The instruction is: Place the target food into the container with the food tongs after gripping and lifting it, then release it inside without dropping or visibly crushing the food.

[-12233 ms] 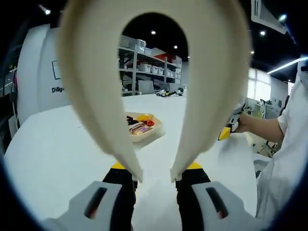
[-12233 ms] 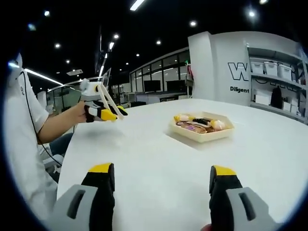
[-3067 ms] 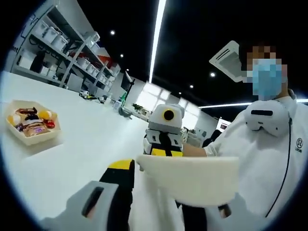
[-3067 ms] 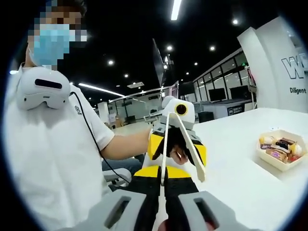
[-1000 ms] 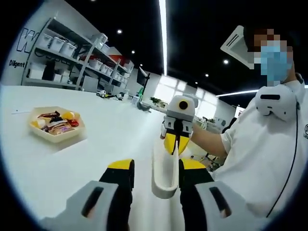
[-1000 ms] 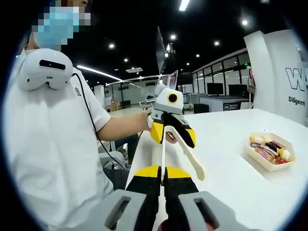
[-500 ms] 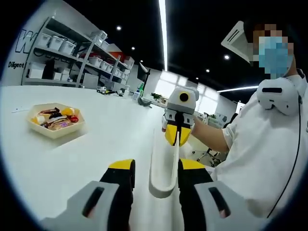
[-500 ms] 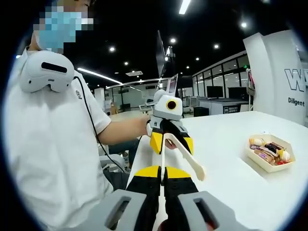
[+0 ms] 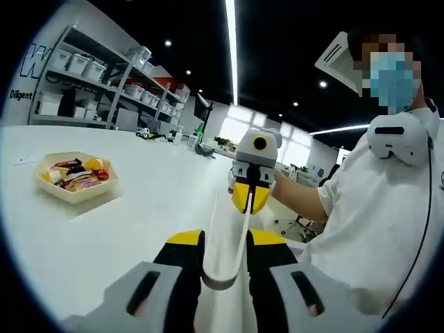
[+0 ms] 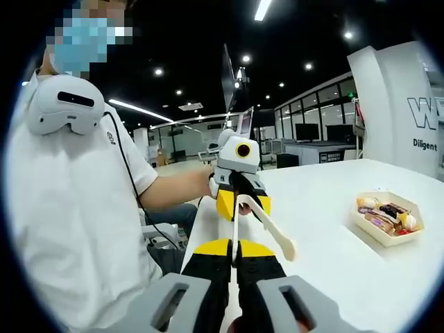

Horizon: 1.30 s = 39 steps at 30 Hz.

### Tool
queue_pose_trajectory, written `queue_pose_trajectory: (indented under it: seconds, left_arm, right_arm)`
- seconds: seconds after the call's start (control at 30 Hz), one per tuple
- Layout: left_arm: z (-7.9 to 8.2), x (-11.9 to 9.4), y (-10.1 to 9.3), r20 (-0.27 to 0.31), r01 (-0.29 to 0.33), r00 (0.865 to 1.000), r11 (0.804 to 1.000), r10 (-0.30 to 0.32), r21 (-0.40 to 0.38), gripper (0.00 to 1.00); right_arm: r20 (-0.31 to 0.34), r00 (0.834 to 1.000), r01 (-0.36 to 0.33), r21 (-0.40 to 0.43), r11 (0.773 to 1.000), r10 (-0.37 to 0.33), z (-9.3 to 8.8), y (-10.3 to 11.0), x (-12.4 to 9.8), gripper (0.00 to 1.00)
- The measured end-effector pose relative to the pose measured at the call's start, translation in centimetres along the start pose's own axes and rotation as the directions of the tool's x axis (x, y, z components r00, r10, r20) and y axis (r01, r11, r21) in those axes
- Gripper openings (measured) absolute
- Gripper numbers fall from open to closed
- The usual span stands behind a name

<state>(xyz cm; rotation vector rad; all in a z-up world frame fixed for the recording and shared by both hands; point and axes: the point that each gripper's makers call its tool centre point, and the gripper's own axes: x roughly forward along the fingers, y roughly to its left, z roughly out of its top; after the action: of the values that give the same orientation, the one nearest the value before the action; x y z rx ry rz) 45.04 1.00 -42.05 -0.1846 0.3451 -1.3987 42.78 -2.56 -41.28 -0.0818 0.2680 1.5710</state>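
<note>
Cream food tongs [image 9: 220, 267] hang in the air between my two grippers. In the left gripper view my left gripper [image 9: 227, 239] is shut on their looped hinge end, and my right gripper [image 9: 250, 198] faces it, clamped on the far end. In the right gripper view my right gripper [image 10: 234, 248] is shut on one thin tong arm, while the other arm [image 10: 276, 238] splays to the right. The left gripper [image 10: 243, 201] holds the hinge end there. A cream hexagonal tray [image 9: 76, 194] [image 10: 374, 232] of several wrapped snacks [image 9: 73, 175] [image 10: 387, 214] rests on the white table, away from both grippers.
The white table [image 9: 139, 208] [image 10: 333, 270] spreads wide around the tray. A person in a white shirt [image 10: 76, 229], with a headset at the neck, holds both grippers. Shelves with bins [image 9: 76, 76] stand behind the table.
My left gripper's jaws have drawn in and now clamp the tongs' hinge end, which half a second ago sat loosely between them. The right gripper keeps its hold.
</note>
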Motion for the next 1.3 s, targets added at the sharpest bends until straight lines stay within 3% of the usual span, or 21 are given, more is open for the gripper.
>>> queue_pose_trajectory:
  seconds: [1.3]
  left_arm:
    - [0.8, 0.3, -1.1, 0.03, 0.026, 0.999, 0.998, -0.027, 0.053, 0.19]
  right_arm:
    - [0.056, 0.997, -0.058, 0.109, 0.992, 0.052, 0.9, 0.7, 0.7, 0.0]
